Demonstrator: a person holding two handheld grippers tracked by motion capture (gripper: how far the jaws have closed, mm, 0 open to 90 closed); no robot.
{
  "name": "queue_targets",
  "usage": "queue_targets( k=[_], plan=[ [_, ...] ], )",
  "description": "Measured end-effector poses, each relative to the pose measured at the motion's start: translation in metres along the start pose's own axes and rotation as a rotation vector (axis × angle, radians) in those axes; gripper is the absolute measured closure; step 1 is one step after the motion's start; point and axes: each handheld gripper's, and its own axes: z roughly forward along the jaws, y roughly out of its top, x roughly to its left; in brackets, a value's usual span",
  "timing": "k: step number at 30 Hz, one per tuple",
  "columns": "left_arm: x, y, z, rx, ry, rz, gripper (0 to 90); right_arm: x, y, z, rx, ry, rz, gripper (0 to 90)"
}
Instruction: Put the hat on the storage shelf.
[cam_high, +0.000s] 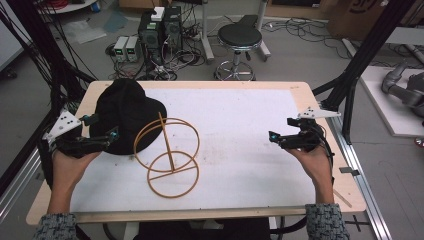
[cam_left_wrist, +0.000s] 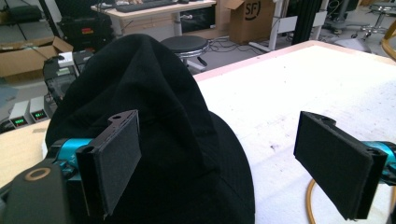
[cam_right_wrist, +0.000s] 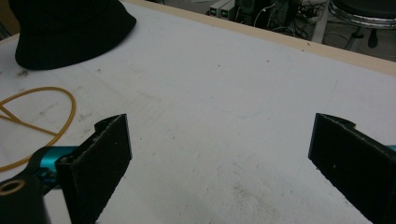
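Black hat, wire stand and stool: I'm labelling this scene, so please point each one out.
Black hat (cam_high: 125, 112), high view, on its crown.
Wire stand (cam_high: 169, 141), high view, on its upright central rod.
Stool (cam_high: 240, 36), high view, on its round black seat.

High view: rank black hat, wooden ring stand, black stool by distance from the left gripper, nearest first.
From the left gripper:
1. Black hat, right at its jaws, on the table's left.
2. Wooden ring stand, just right of the hat, nearer the table's middle.
3. Black stool, on the floor beyond the table's far edge.
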Motion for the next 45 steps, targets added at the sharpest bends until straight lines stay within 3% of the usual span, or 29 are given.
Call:
queue_targets(
  k=[12,15,18,28,31,37,45],
  plan=[
    [0.0,-0.001,0.003,-0.009,-0.028,-0.013,15.3,0.005,0.0,-0.001,0.008,0.001,-0.016,5.8],
    [0.001,0.0,0.001,-0.021,-0.041,-0.041,15.3,0.007,0.0,0.001,0.014,0.005,-0.025,5.8],
    [0.001,0.001,0.002,-0.02,-0.042,-0.043,15.3,0.007,0.0,0.002,0.018,0.009,-0.028,5.8],
    [0.002,0.007,0.009,-0.034,-0.043,-0.041,15.4,0.003,-0.008,-0.003,0.018,0.01,0.007,5.8],
    [0.005,0.011,0.013,-0.041,-0.034,-0.037,15.6,0.003,-0.01,-0.005,0.019,0.009,0.006,5.8],
    [0.01,0.014,0.028,-0.004,-0.019,-0.019,17.0,0.005,-0.01,-0.005,0.021,0.013,0.001,5.8],
    [0.019,0.027,0.034,0.014,-0.007,0.011,17.2,0.006,-0.009,-0.001,0.031,0.018,-0.007,5.8]
  ],
)
